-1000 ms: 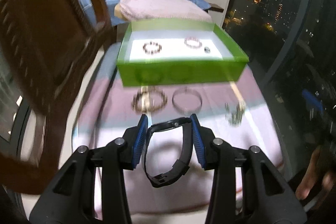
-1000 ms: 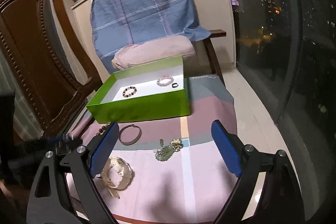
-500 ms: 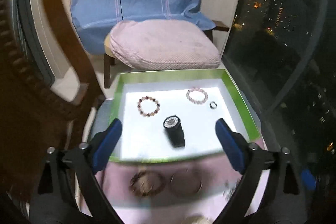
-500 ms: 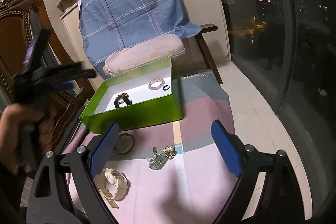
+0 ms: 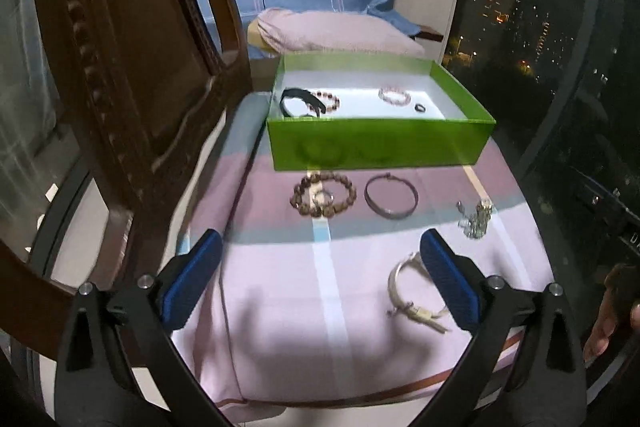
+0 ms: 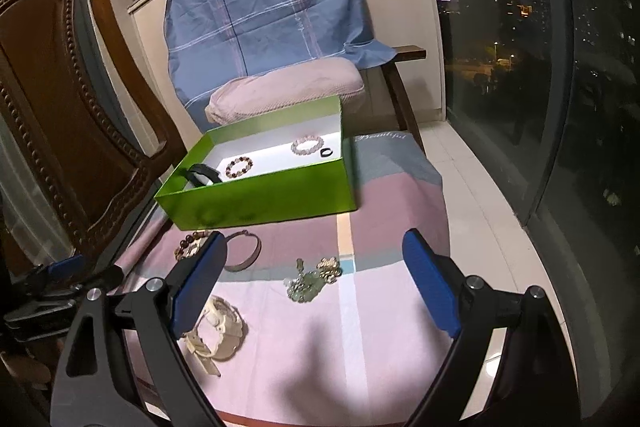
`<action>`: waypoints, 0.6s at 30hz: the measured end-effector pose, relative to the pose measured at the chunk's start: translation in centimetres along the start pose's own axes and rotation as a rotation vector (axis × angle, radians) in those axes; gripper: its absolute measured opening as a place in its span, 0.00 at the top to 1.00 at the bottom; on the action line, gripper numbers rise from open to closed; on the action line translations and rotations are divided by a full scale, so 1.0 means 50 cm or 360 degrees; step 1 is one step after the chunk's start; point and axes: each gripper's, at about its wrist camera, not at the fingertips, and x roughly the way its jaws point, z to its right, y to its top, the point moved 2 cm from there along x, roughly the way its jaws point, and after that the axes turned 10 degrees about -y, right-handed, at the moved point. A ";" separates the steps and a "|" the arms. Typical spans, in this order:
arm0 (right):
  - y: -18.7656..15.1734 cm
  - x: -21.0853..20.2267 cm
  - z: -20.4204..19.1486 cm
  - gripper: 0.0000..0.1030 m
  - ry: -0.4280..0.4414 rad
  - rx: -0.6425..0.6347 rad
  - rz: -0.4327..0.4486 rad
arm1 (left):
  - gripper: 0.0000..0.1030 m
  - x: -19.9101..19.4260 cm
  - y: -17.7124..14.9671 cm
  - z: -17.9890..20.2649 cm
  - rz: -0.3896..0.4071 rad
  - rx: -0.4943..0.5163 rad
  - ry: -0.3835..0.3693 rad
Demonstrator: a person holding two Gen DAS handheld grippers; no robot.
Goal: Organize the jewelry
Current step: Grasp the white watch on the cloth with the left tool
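Cream watch (image 5: 416, 291) lies on the cloth (image 5: 280, 287) outside the green box (image 5: 376, 143), touching the right pad of the left gripper (image 5: 320, 279), whose empty jaws are opening, nearer than the wide-open, empty right gripper (image 6: 316, 287).

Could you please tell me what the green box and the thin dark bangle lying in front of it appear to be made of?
The green rectangular box looks like glossy coated cardboard: thin straight walls, white inside, and faint reflections of the jewelry on its front. The thin dark round bangle looks like metal, probably dull or tarnished: a rigid, even hoop with a slight sheen. Neither is certain.
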 end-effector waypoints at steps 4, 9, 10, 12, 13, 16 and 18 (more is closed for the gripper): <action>-0.002 0.005 -0.004 0.15 -0.0025 -0.0019 -0.0007 | 0.05 0.004 -0.008 -0.009 -0.0018 -0.0031 -0.0020; -0.008 0.016 -0.006 0.15 -0.0040 -0.0020 -0.0027 | 0.05 0.018 -0.013 -0.011 -0.0042 -0.0049 -0.0030; -0.009 0.016 -0.007 0.15 -0.0042 -0.0022 -0.0026 | 0.05 0.021 -0.013 -0.011 -0.0040 -0.0048 -0.0032; -0.011 0.015 -0.009 0.15 -0.0040 -0.0026 -0.0030 | 0.05 0.020 -0.013 -0.007 -0.0039 -0.0036 -0.0041; -0.012 0.015 -0.010 0.15 -0.0038 -0.0029 -0.0032 | 0.05 0.019 -0.013 -0.005 -0.0033 -0.0032 -0.0044; -0.012 0.014 -0.013 0.15 -0.0034 -0.0039 -0.0032 | 0.05 0.020 -0.012 -0.003 -0.0028 -0.0027 -0.0047; -0.014 0.015 -0.013 0.15 -0.0030 -0.0041 -0.0038 | 0.05 0.022 -0.012 -0.003 -0.0034 -0.0033 -0.0048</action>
